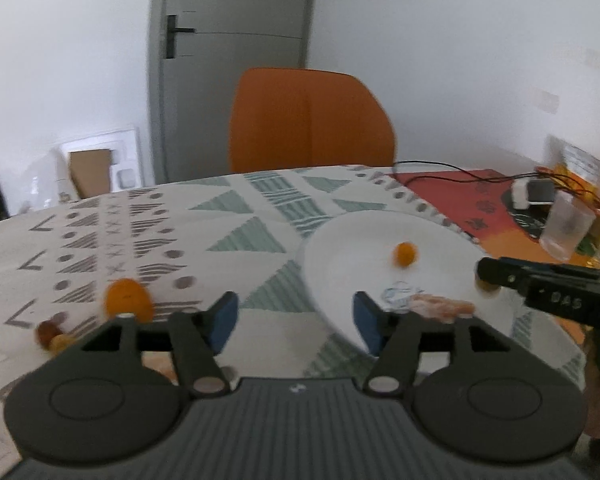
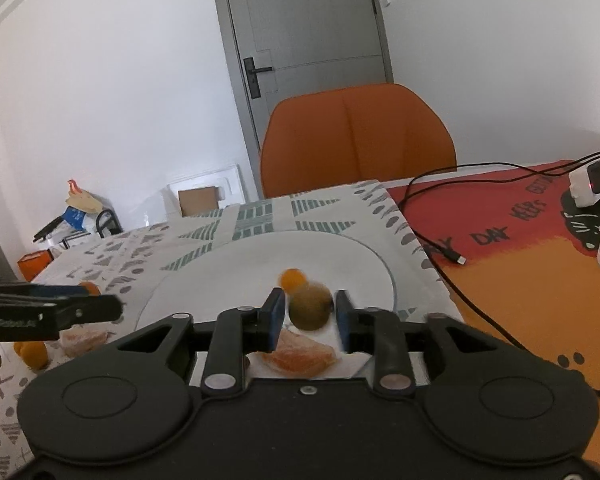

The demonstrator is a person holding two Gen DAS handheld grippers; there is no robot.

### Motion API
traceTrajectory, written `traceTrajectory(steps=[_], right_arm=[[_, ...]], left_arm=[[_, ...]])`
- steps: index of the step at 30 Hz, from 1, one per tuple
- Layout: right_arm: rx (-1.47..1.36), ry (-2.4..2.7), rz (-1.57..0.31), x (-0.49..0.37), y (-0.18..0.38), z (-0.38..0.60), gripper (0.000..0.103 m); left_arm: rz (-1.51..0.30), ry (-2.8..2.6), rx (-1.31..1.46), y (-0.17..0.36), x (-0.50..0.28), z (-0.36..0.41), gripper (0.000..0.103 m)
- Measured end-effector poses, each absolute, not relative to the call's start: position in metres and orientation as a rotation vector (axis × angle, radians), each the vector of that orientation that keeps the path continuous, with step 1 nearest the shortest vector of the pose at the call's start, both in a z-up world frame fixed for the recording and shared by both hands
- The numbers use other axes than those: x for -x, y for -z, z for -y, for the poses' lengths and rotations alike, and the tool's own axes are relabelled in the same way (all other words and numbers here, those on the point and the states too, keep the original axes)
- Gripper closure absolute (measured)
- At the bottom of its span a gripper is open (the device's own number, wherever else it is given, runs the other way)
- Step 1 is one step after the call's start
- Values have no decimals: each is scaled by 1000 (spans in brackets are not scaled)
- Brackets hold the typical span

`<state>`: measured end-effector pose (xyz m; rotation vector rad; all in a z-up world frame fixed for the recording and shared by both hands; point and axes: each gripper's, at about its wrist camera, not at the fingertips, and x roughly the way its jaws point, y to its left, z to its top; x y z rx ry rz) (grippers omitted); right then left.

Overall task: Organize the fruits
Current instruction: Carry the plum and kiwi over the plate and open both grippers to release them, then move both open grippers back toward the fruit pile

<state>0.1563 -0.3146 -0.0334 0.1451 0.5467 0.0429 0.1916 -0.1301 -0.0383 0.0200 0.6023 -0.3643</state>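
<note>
A white plate [image 1: 360, 240] lies on the patterned tablecloth; it also shows in the right wrist view [image 2: 240, 264]. A small orange fruit [image 1: 405, 254] [image 2: 293, 279] sits on it, with peeled orange segments [image 1: 440, 306] [image 2: 300, 356] near its front rim. My right gripper [image 2: 307, 314] is open over the plate, with a blurred brownish-green fruit [image 2: 310, 307] between its pads, apparently loose. My left gripper [image 1: 296, 318] is open and empty at the plate's left edge. An orange fruit [image 1: 126, 298] and small brown fruits [image 1: 52, 334] lie left on the cloth.
An orange chair [image 1: 308, 120] stands behind the table. A red and orange mat [image 2: 520, 240] on the right carries a black cable [image 2: 440, 240], a clear plastic cup [image 1: 566, 226] and a white charger [image 2: 584, 190]. Boxes and bags sit on the floor at left.
</note>
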Motion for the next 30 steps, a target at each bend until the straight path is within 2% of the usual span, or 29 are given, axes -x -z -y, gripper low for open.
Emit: traceTrajectory(steps=[2, 4, 7, 11, 13, 22, 30], right_arm=[[-135, -52, -544, -156, 33, 310, 56], [-128, -63, -546, -155, 32, 306, 45], [-120, -72, -545, -153, 32, 299, 34], [-129, -86, -551, -151, 32, 293, 29], [-131, -90, -549, -149, 31, 290, 23], [-127, -142, -540, -146, 27, 271, 7], [-133, -170, -540, -147, 28, 256, 0]], left_arm=[[-597, 340, -15, 37, -190, 122, 31], [-596, 318, -7, 36, -190, 114, 26], [-590, 277, -9, 34, -187, 104, 18], [-580, 249, -10, 33, -183, 93, 15], [-579, 232, -5, 32, -181, 86, 14], [-585, 164, 25, 35, -171, 59, 13], [-603, 125, 45, 43, -160, 39, 13]])
